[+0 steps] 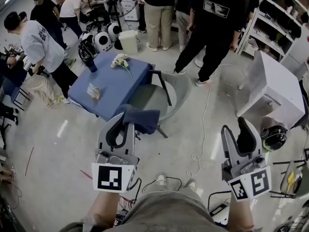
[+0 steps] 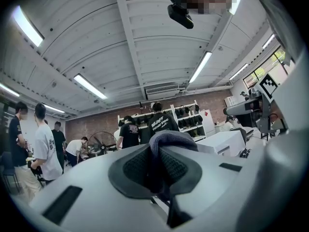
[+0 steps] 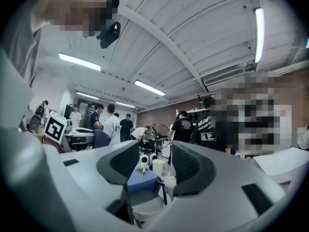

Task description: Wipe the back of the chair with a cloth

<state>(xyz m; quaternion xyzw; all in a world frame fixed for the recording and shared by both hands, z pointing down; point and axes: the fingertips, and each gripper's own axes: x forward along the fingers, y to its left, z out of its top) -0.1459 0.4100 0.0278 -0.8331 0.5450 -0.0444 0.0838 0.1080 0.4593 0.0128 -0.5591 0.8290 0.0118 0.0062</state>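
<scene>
In the head view my left gripper (image 1: 121, 122) is shut on a dark blue cloth (image 1: 144, 120), which hangs from its jaws over the near corner of the blue table (image 1: 113, 88). The left gripper view shows the cloth (image 2: 169, 141) bunched between the black pads (image 2: 133, 170). The grey chair (image 1: 153, 99) stands just beyond, its curved back (image 1: 182, 88) to the right of the seat. My right gripper (image 1: 244, 129) hovers to the right of the chair, open and empty. In the right gripper view the chair (image 3: 145, 204) and the table (image 3: 142, 180) show between its open jaws (image 3: 148, 162).
Flowers (image 1: 120, 61) and a dark cup (image 1: 91, 64) sit on the blue table. A white cabinet (image 1: 275, 88) and a black helmet (image 1: 274, 138) are at the right. A cable (image 1: 203, 129) trails across the floor. Several people stand behind the table, near a white bin (image 1: 128, 41).
</scene>
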